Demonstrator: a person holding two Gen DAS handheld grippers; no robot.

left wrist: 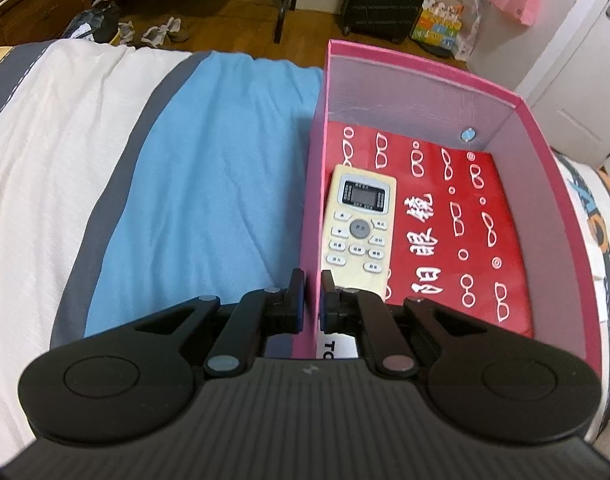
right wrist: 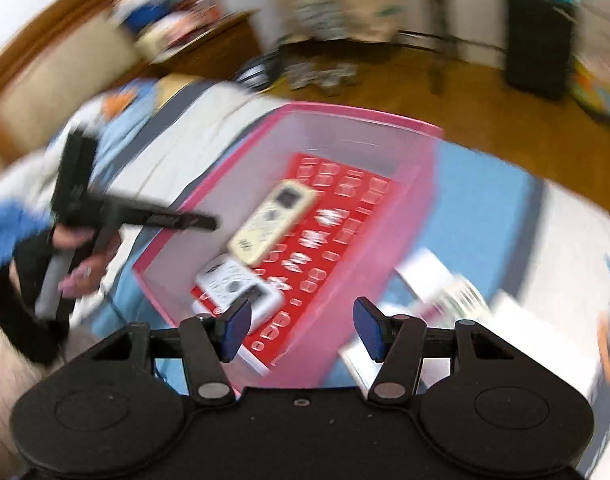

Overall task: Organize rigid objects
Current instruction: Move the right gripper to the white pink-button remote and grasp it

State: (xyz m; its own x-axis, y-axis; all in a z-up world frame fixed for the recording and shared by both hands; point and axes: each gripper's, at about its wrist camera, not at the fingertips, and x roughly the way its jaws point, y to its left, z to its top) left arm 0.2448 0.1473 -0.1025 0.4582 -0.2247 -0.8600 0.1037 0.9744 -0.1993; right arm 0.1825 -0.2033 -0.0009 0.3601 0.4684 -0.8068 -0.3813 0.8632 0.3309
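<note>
Box [left wrist: 553, 184] wall sits pinched in your narrow left gripper [left wrist: 313, 280] to steady it, while your right gripper [right wrist: 301, 320] hangs wide and empty above.

Even indoor light; right view motion-blurred

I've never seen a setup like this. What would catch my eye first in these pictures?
Probably the bright pink box sitting on the bed, with a cream remote control lying on a red glasses-patterned sheet inside it. The left hand-held gripper pinches the box's near wall, one finger on each side. In the blurred right view, the right hand-held gripper hangs open above the box.
</note>
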